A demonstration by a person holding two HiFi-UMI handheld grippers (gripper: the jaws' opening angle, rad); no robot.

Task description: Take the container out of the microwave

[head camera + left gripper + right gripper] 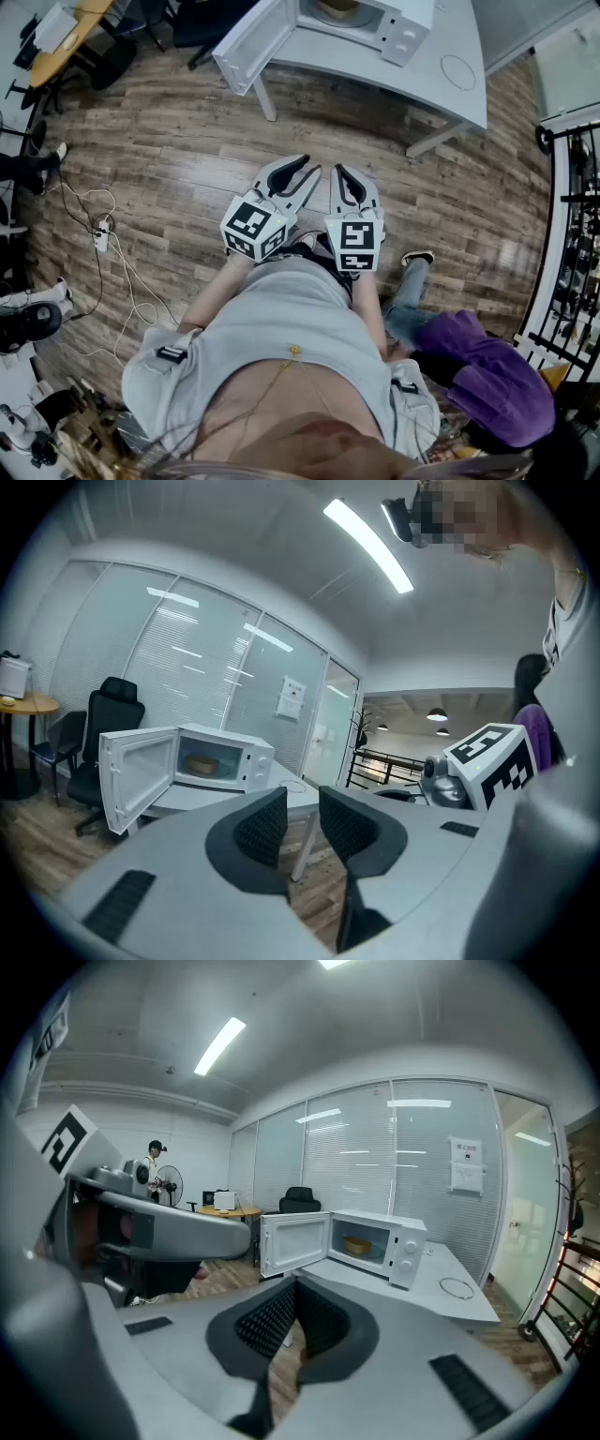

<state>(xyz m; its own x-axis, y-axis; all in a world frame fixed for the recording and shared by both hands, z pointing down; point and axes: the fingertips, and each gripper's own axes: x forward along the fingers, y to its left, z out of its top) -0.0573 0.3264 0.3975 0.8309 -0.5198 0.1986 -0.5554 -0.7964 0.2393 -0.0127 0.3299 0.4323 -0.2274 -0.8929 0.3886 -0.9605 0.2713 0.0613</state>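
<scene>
Barely begun on the removal.
Standing well apart from open microwave (405,1252) on tabletop (450,1305) with container (356,1244) inside; holding left tool (302,808) narrowly parted, right tool (295,1290) pressed together, both empty; approach, grasp, withdrawal left.

My left gripper (307,168) mid-frame, jaws slightly apart, empty, my right gripper (346,173) just beside it, jaws together

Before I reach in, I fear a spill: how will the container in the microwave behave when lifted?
The container looks low and wide, so it probably won't tip. It fills little of the microwave, so it is likely light, though its contents can't be seen. Its round wall may slip in a pinch grip.
</scene>
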